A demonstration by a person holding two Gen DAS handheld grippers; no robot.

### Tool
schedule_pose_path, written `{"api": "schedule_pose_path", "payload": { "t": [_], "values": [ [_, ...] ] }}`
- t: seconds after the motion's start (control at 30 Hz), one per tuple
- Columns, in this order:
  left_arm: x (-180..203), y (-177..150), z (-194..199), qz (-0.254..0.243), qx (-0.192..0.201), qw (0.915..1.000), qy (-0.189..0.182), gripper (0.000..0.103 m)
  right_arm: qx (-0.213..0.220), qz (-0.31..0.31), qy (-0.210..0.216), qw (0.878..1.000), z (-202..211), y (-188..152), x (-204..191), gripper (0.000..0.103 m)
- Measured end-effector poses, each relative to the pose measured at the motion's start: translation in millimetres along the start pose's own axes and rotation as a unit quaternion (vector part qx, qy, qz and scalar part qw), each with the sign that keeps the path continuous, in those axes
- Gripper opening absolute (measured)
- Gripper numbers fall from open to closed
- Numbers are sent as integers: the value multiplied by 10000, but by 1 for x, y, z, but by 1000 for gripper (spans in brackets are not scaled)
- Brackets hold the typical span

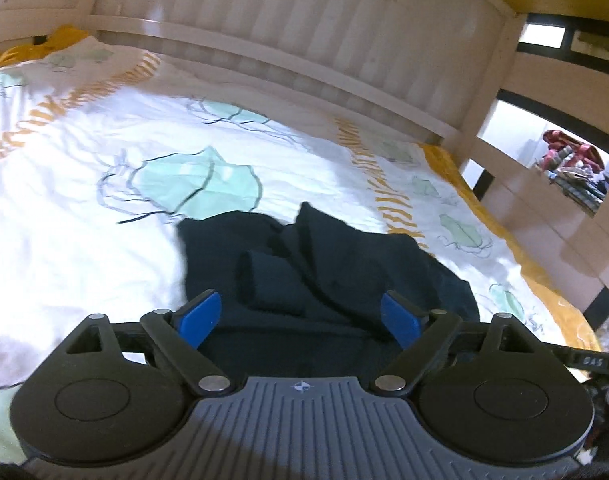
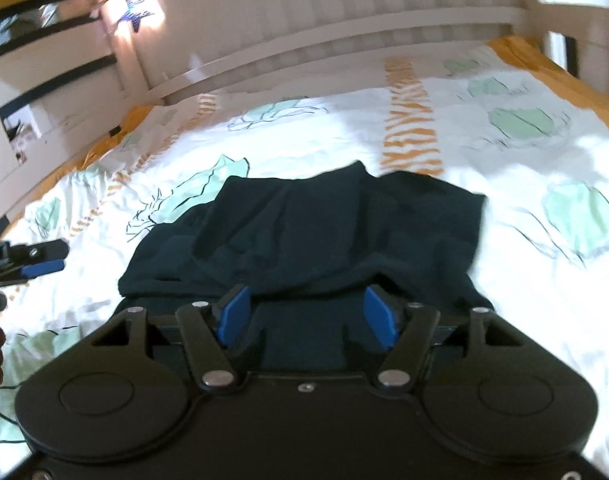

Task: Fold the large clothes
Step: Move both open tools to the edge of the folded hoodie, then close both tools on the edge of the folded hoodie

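Left wrist view. The left gripper (image 1: pixel 300 316) hangs above the near part of a dark garment (image 1: pixel 324 272), its blue fingertips (image 1: pixel 200 318) spread wide apart with nothing between them; whether they touch the cloth below cannot be told. The garment lies in a crumpled heap on a bedspread (image 1: pixel 104 128), white with pale green leaf prints and orange striped bands. A rolled fold, perhaps a sleeve, lies on top near the middle of the heap. Beyond the bedspread stands a pale slatted headboard (image 1: pixel 304 40). At the far right, past the bed frame, a pile of coloured fabrics (image 1: pixel 572 160) shows in an opening.

Right wrist view. At the far left edge, the left gripper (image 2: pixel 44 260) appears over the bedspread (image 2: pixel 524 240), just beside the left border of the garment (image 2: pixel 324 232); its jaws look parted. The right gripper (image 2: pixel 310 316) sits over the near edge of the garment, blue fingertips (image 2: pixel 232 314) set apart. A flap of dark cloth lies in the gap between them, yet the pads do not press on it. The garment spreads from the gripper toward the headboard (image 2: pixel 344 20), partly doubled over itself, with a raised fold at its far edge. A star-shaped ornament (image 2: pixel 138 14) hangs on the wall at upper left.
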State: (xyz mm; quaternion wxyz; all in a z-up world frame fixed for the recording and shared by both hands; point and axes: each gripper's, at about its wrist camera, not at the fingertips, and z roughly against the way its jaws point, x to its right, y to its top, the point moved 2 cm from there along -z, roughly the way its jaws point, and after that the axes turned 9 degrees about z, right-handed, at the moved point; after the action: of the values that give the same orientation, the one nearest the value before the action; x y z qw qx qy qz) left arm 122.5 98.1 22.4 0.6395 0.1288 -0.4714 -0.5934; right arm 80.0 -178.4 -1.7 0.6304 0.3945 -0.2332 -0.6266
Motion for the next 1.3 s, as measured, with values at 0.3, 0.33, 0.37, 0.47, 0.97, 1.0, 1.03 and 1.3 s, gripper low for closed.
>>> {"api": "schedule_pose_path", "payload": {
  "t": [0.3,0.33,0.37,0.47,0.97,1.0,1.03,1.3],
  "values": [
    [-41,-34,20,222,-677,9971,268,89,-442,-167,-354,9983,42,-30,13,74],
    [-45,-40,20,265,-784,9962,282,89,-509,-168,-397,9978,45,-33,14,75],
    [-48,-46,19,310,-893,9951,282,89,-590,-171,-444,9971,47,-37,15,76],
    [-56,-60,16,426,-1194,9915,310,89,-842,-208,-581,9945,51,-50,20,77],
    [-59,-88,-19,249,-2412,9694,380,92,-1816,-1073,-560,9759,42,-93,54,82],
    [-59,-90,-21,237,-2450,9685,386,94,-1843,-1098,-506,9754,40,-93,55,83],
    [-58,-91,-22,215,-2491,9675,385,96,-1866,-1109,-447,9751,38,-94,55,85],
    [-50,-99,-35,-131,-2796,9586,524,103,-1948,-1139,21,9742,33,-99,57,89]
  ]
}}
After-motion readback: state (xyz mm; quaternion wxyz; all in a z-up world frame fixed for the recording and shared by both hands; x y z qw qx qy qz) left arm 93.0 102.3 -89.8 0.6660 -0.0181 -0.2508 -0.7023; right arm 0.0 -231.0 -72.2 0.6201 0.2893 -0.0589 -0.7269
